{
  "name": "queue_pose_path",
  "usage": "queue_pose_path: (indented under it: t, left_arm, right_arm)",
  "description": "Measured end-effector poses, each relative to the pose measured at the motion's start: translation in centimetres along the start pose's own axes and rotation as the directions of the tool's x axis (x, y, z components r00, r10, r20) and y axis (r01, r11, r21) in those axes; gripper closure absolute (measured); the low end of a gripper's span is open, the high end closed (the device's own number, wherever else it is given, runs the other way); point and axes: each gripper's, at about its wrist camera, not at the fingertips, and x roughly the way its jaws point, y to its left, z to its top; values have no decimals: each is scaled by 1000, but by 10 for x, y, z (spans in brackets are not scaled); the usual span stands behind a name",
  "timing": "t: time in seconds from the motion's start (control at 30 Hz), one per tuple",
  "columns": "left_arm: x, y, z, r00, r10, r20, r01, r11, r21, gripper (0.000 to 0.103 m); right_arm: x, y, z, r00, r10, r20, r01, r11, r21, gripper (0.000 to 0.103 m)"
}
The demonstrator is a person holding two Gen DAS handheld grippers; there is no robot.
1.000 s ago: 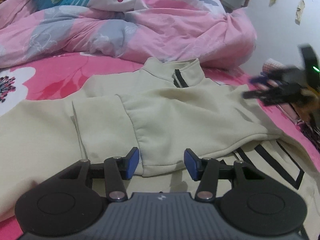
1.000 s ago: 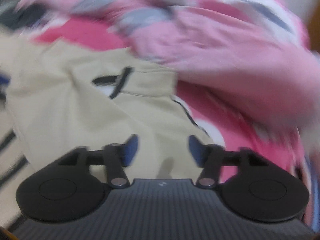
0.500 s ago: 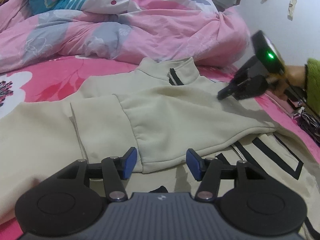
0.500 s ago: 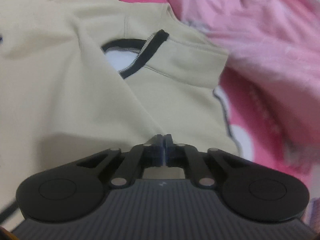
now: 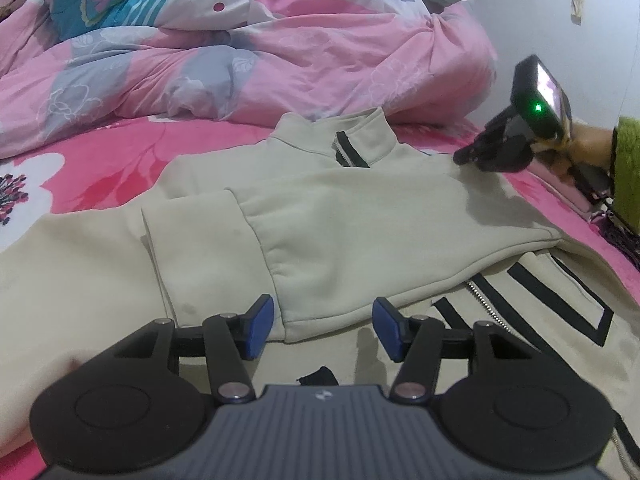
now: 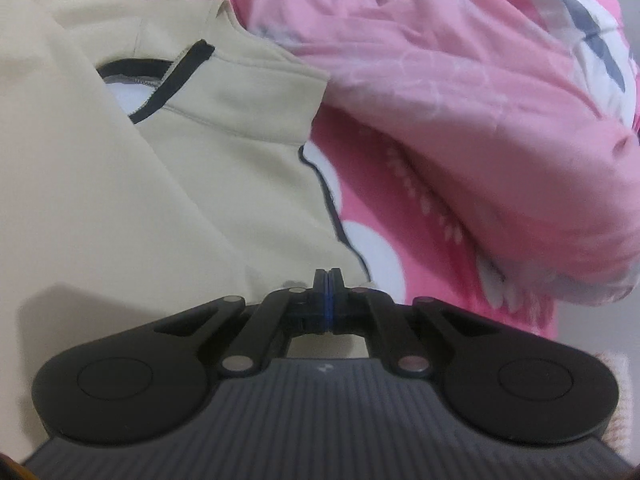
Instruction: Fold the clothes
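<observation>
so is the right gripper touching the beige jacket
Cannot tell. In the left wrist view the shut right gripper meets the jacket at its shoulder edge, but neither view plainly shows contact or a gap.

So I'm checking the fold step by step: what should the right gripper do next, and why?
Probably lift the jacket's shoulder edge and carry it across toward the middle. The right gripper is shut at the beige jacket by its collar; whether cloth is pinched is unclear. One sleeve is already folded in.
</observation>
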Motion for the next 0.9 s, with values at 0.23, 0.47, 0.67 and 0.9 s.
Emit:
queue_pose_path:
  t: [0.23, 0.47, 0.67, 0.9]
  left_arm:
    - [0, -1, -1, 1000, -4, 3, 4, 1000, -3, 46]
    - [0, 0, 0, 1000, -10, 1, 10, 1000, -12, 44]
    - [-1, 2, 0, 999, -31, 7, 32, 999, -41, 38]
    - [-2, 2, -3, 998, -48, 34, 50, 997, -63, 33]
  right_arm:
    - [-48, -22, -14, 986, 44, 162, -88, 958, 272, 100]
    - [-56, 4, -97, 983, 178, 42, -183, 949, 258, 86]
    - [-78, -40, -117, 992, 54, 113, -105, 851, 514, 80]
    - [-38, -67, -102, 991, 42, 126, -120, 686, 717, 56]
